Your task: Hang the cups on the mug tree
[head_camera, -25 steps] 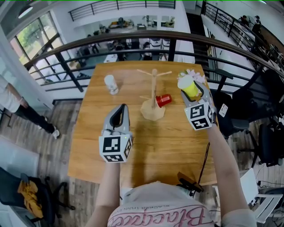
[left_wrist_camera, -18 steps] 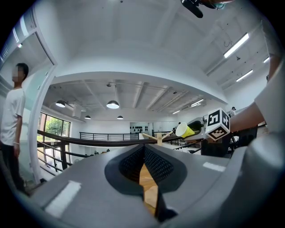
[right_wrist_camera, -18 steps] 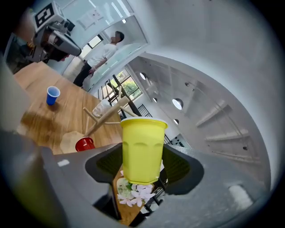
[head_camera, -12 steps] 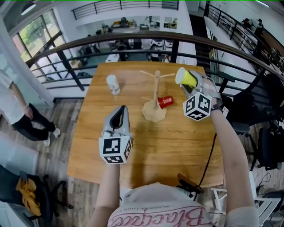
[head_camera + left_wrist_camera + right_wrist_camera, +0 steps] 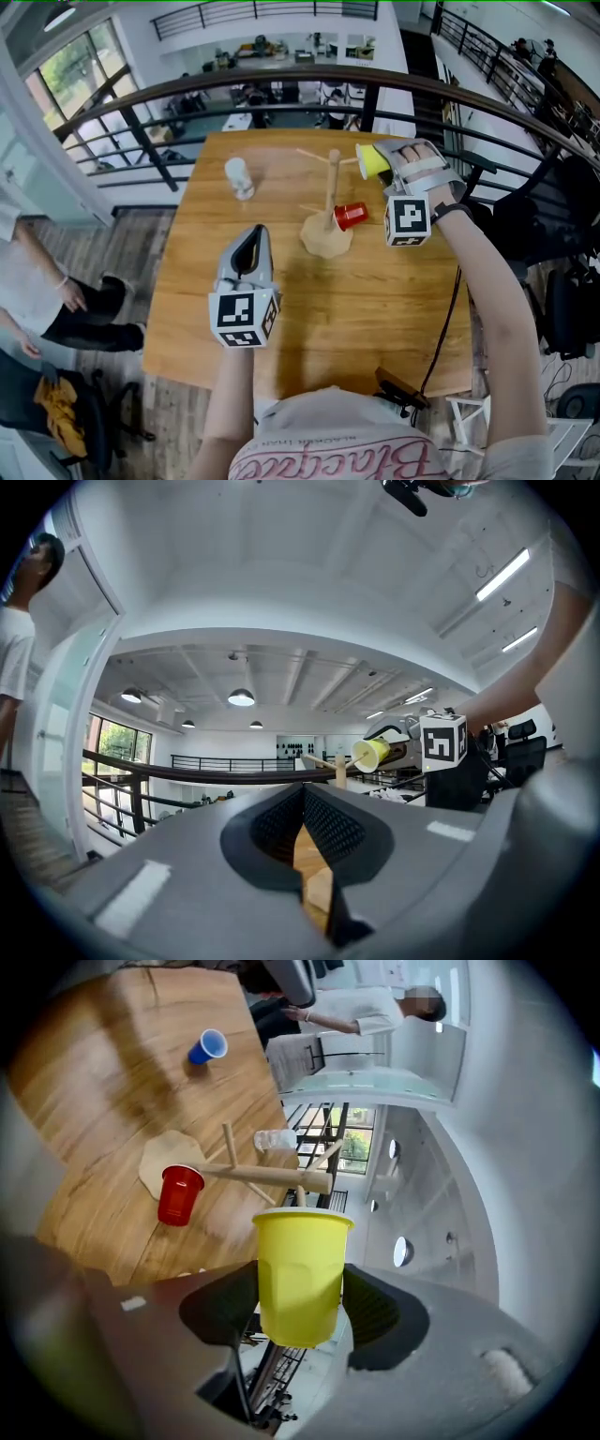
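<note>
Right gripper view, centre: with the right gripper [image 5: 302, 1309] fingers [image 5: 375, 1312] clamped on the yellow cup [image 5: 300, 1274], line its mouth squarely with the mug tree [image 5: 267, 1175] peg [image 5: 301, 1196], then slide on; left gripper [image 5: 302, 832] closed on nothing.

Four cups, yellow cup [image 5: 373, 161], red cup [image 5: 351, 216], blue cup [image 5: 206, 1046], clear cup [image 5: 237, 176], and one mug tree [image 5: 330, 192]

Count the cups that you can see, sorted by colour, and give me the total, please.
yellow plastic cup: 1
red plastic cup: 1
blue plastic cup: 1
clear whitish plastic cup: 1
Total: 4
</note>
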### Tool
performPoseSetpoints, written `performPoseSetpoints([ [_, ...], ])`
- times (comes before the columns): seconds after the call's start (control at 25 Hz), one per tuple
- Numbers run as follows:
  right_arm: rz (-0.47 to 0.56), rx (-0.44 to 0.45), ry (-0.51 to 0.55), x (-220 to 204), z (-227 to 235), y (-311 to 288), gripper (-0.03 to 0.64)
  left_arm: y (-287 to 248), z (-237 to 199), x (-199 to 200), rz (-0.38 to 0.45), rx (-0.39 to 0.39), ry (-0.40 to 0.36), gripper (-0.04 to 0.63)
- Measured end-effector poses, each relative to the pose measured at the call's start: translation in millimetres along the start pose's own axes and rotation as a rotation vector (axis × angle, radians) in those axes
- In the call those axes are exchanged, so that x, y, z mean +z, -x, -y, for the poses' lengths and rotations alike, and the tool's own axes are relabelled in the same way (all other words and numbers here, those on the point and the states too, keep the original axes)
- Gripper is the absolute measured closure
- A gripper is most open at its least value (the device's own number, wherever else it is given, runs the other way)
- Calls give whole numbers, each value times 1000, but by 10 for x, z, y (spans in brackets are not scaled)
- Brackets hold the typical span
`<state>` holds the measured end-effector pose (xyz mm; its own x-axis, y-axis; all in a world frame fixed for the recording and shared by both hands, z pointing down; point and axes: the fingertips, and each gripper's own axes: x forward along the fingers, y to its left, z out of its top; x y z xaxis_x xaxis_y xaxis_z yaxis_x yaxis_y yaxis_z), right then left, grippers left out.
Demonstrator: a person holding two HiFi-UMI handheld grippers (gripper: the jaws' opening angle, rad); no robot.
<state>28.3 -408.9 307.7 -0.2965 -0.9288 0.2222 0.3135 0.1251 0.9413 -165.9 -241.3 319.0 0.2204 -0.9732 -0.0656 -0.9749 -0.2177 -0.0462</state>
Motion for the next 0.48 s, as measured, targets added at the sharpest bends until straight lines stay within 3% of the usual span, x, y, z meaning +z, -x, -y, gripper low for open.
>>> performPoseSetpoints([
  [0.36,-47,20,391,223,-84,-127,345,20,-80,-43,-6,21,12,583],
  [0.48,-69,46,432,232,-162,-158,345,40,-127,-61,-8,33,17,583],
])
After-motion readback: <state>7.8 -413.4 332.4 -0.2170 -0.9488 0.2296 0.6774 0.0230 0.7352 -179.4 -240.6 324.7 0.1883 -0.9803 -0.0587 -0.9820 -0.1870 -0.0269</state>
